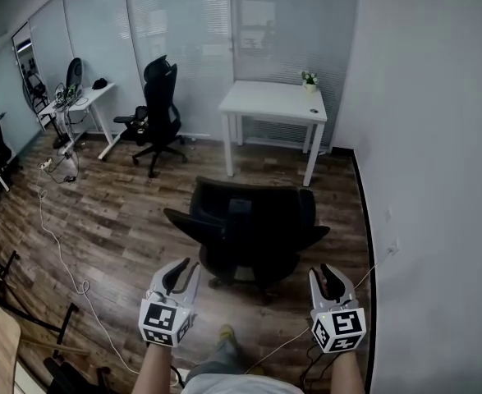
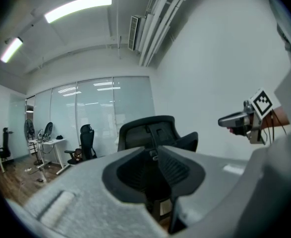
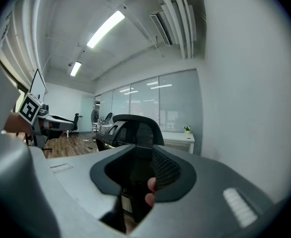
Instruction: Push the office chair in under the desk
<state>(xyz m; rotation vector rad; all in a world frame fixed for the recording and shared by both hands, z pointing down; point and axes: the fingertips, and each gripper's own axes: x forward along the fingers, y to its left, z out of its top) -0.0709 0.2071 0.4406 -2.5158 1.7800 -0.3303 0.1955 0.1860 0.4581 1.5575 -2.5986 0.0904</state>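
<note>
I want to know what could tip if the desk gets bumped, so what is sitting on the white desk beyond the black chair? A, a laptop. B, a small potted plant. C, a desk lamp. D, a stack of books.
B: a small potted plant stands near the far right corner of the white desk, beyond the office chair.

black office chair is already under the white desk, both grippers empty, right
No: the head view shows the black office chair standing on the floor short of the white desk, not under it. The left gripper and right gripper are indeed empty, jaws apart.
</note>
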